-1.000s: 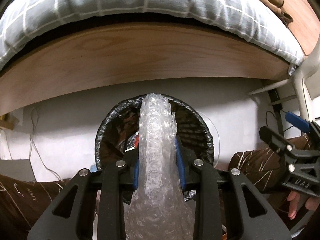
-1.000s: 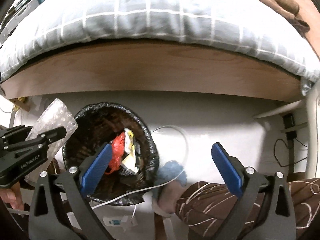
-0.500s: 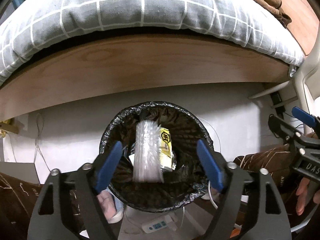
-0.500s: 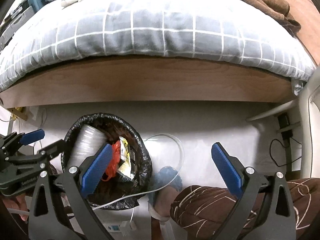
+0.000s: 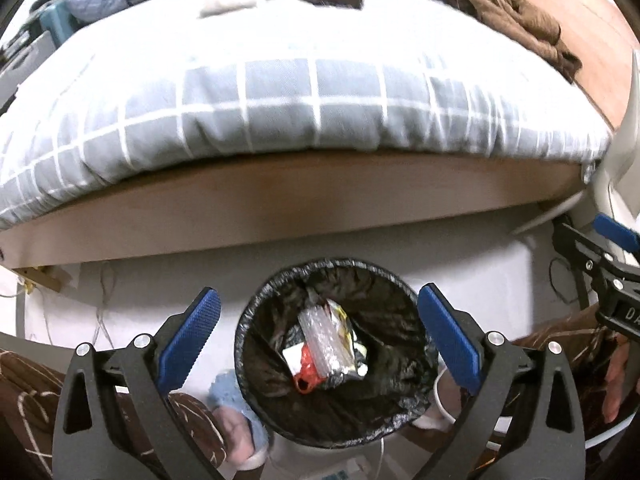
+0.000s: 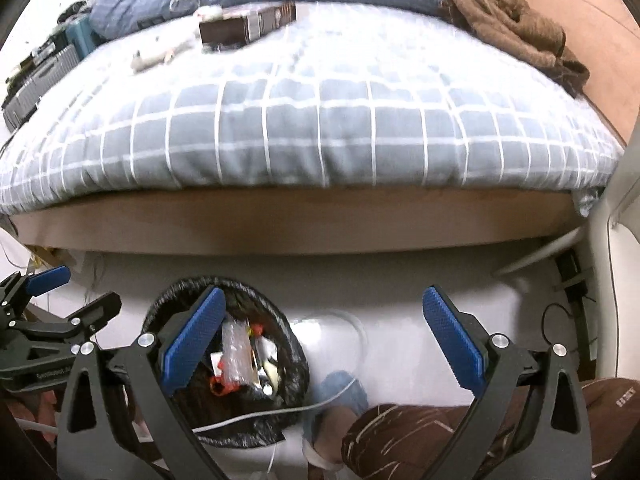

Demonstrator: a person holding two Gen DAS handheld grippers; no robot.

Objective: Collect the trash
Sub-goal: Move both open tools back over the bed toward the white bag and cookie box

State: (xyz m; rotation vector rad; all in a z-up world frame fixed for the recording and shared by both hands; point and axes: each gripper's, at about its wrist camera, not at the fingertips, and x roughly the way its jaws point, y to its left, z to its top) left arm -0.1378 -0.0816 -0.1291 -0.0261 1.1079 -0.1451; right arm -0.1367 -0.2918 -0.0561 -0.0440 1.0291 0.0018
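Trash bin [image 5: 335, 354], black-lined, sits on the pale floor directly under the left gripper [image 5: 318, 330]. Left jaws opening, blue pads spread to either side of the bin mouth, nothing between them. Bubble wrap [image 5: 320, 330] lies inside the bin on a foil wrapper [image 5: 347, 350], with a red scrap [image 5: 306, 376] at 7 o'clock of it. Judgement: the drop is done; the step in hand is clearing the bin and going for the next piece.

Right gripper [image 6: 318, 330]: jaws wide apart, empty. In its view the bin [image 6: 294, 364] is at 9 o'clock, partly behind its left pad, and the floor fills the gap.

Near field: patterned brown trouser legs [image 6: 420, 432] and a blue slipper [image 6: 340, 394] just beside the bin. A white cable [image 6: 260, 414] crosses the bin rim. Risk: a low sweep could snag the cable and tip the bin, so lift clear before travelling sideways.

Mid field: wooden bed frame [image 6: 304, 222] at 12 o'clock beyond the bin.

Far field, on the grey checked duvet [image 6: 312, 120]: a dark brown box [image 6: 248, 26] and a crumpled white item [image 6: 158, 56] at 11 o'clock. Whether either is trash I cannot tell. A brown garment [image 6: 516, 24] at 1 o'clock looks like clothing, so leave it.

Note for doing this well: keep both jaws wide on approach, come in over the bed edge and not through it, and take light items by the middle so they do not slip.
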